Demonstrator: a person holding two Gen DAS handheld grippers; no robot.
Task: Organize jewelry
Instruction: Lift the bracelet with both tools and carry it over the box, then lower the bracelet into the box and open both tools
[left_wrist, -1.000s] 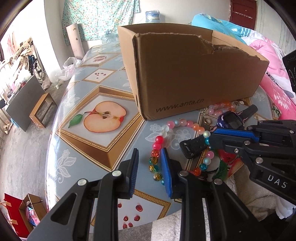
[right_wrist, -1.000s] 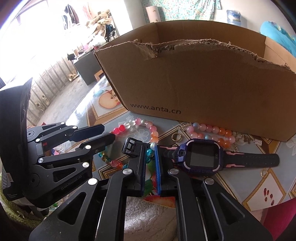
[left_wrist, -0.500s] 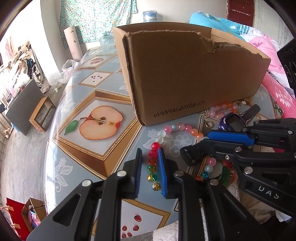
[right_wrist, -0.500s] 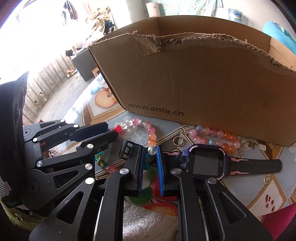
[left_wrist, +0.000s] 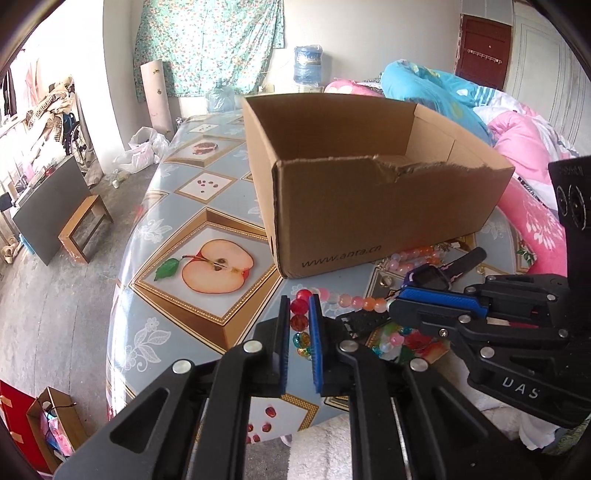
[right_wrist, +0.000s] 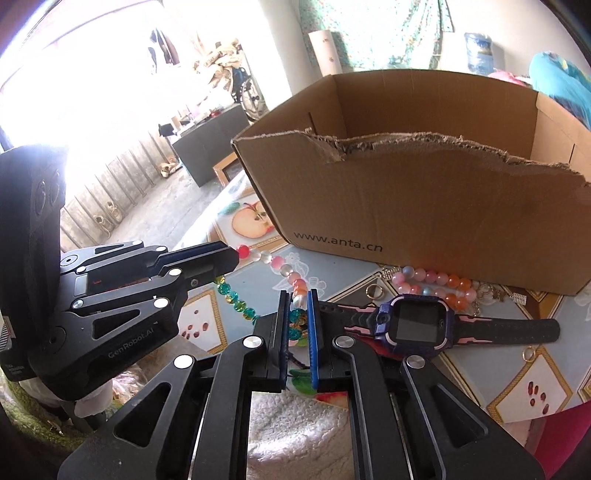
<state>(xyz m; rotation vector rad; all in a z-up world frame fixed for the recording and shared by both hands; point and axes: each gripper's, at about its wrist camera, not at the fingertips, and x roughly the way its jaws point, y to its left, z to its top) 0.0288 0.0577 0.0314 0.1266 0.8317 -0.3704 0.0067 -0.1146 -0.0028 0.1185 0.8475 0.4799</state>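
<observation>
The open brown cardboard box (right_wrist: 424, 221) hides its own floor behind the torn front wall. The second pink-and-orange bead bracelet (right_wrist: 436, 280) tucks partly behind the purple-cased watch (right_wrist: 417, 325). Small gold rings (right_wrist: 375, 291) are too tiny to identify.

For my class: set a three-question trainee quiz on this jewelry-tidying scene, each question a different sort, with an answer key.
1. True or false: the left gripper and the right gripper grip the same bead necklace.
2. Multiple choice: where does the watch lie? A) inside the cardboard box B) on the table, in front of the box C) in the left gripper
3. Fill in: a second strand, of pink and orange beads, lies against the front wall of the ____.

Key: 1 true; 2 B; 3 box.
</observation>
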